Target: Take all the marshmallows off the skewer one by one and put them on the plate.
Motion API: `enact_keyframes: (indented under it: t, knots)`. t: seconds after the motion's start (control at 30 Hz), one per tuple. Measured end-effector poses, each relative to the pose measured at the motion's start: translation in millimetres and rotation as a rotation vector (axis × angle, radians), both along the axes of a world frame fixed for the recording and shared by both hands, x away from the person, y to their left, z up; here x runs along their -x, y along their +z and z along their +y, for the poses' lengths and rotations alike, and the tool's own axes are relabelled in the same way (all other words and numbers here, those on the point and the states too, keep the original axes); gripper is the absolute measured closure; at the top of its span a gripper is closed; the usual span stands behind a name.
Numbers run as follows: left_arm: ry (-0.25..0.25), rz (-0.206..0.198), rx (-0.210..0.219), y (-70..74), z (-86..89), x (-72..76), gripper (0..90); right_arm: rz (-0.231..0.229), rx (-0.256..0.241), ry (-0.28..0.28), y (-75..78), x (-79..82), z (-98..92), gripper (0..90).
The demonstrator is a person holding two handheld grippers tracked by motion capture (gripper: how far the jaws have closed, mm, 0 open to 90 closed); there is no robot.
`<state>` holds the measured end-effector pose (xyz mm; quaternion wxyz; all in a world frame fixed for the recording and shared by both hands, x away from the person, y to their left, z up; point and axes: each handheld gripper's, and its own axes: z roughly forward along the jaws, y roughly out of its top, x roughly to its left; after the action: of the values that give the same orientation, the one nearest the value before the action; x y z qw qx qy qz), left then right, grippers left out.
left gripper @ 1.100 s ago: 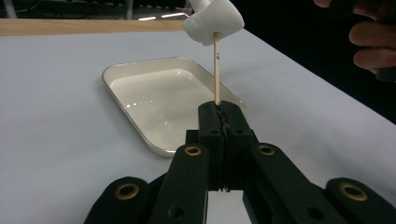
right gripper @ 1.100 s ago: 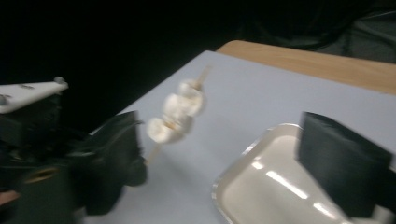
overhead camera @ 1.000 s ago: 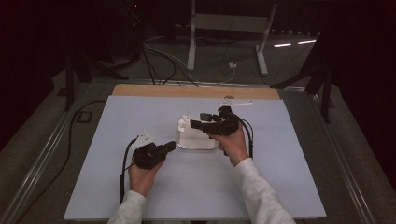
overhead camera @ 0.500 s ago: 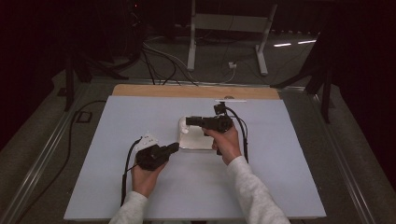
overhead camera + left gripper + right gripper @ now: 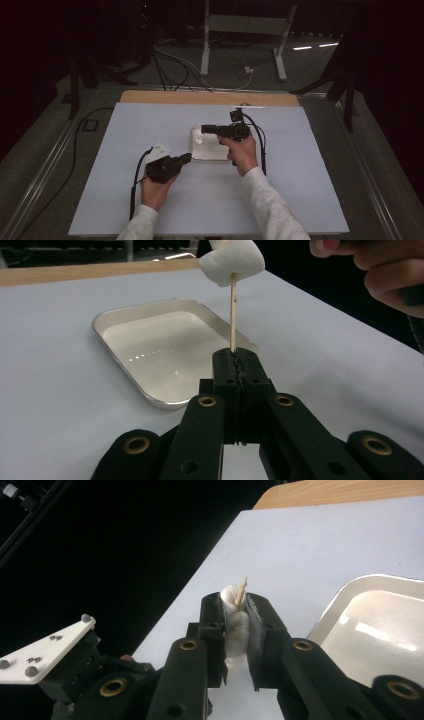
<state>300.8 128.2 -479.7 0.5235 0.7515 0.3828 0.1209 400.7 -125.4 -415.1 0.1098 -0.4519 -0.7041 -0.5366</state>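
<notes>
Skewering is the step in hand: a marshmallow [image 5: 231, 261] sits on the tip of a thin wooden skewer [image 5: 233, 312], and the pointed end of that skewer has already come out through the top of it, as the right gripper view shows. The left tongs [image 5: 235, 371] are shut tight on the lower end of the skewer and hold it upright, just off the near left corner of the metal tray [image 5: 150, 347], which looks empty and lies around the middle of the desk [image 5: 310, 165]. The right tongs [image 5: 236, 625] are clamped on the marshmallow itself, squeezing its sides so that it bulges between the two black jaws; in the high view the right tongs [image 5: 205, 129] reach across the tray from the right toward the marshmallow above the tray's left edge, while the left tongs [image 5: 186, 158] point up at it from the near side. As I judge it, the piercing is done or nearly so, and the next move calls for either sliding the marshmallow further down the skewer with a steady, straight push along the stick, or easing the right tongs apart gently so the soft piece is not dragged back off. The left grip must stay firm and the skewer upright throughout, since any sideways pull could bend or snap the thin wood.
</notes>
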Motion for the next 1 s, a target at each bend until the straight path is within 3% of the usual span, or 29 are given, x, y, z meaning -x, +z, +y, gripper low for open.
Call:
enact_keyframes:
  t: [0.13,0.17,0.3,0.33,0.37,0.4,0.43,0.47,0.53,0.63,1.0]
  knots:
    - [-0.006,0.003,0.017,-2.4,2.3,-0.2,90.0,-0.006,-0.014,-0.041,5.9,-1.3,-10.4,81.2]
    - [-0.014,-0.010,-0.003,-1.0,-0.3,0.9,90.0,-0.020,-0.002,-0.045,6.8,-0.9,-11.3,81.3]
    - [-0.019,-0.012,-0.015,-1.6,-2.3,1.9,90.0,-0.040,0.008,-0.069,10.4,-0.4,-14.5,82.2]
    - [-0.018,-0.013,-0.019,-1.7,-2.1,2.0,90.0,-0.042,0.001,-0.078,10.9,-0.9,-16.1,82.4]
    - [-0.007,0.002,-0.088,-5.0,-2.3,2.6,90.0,-0.053,-0.009,-0.107,12.0,-1.0,-19.1,82.9]
    - [-0.003,0.015,-0.093,-8.7,0.2,2.9,90.0,-0.066,-0.040,-0.142,15.4,-2.0,-26.2,83.0]
    - [0.007,0.032,-0.066,-10.6,3.8,2.2,90.0,-0.074,-0.070,-0.165,19.3,-4.1,-34.5,83.0]
    - [0.007,0.032,-0.066,-10.6,3.8,2.2,90.0,-0.085,-0.061,-0.170,23.9,-5.5,-40.7,82.8]
    - [0.028,0.033,-0.014,-7.4,9.9,0.4,90.0,-0.105,-0.017,-0.160,29.8,-6.3,-47.3,82.3]
    - [0.040,0.016,0.014,-2.6,11.6,0.2,90.0,-0.105,0.021,-0.147,26.9,-6.7,-48.6,81.7]
    - [0.057,0.025,0.012,-4.1,13.7,-1.5,90.0,-0.094,0.155,-0.139,-9.4,-15.1,-26.8,79.3]
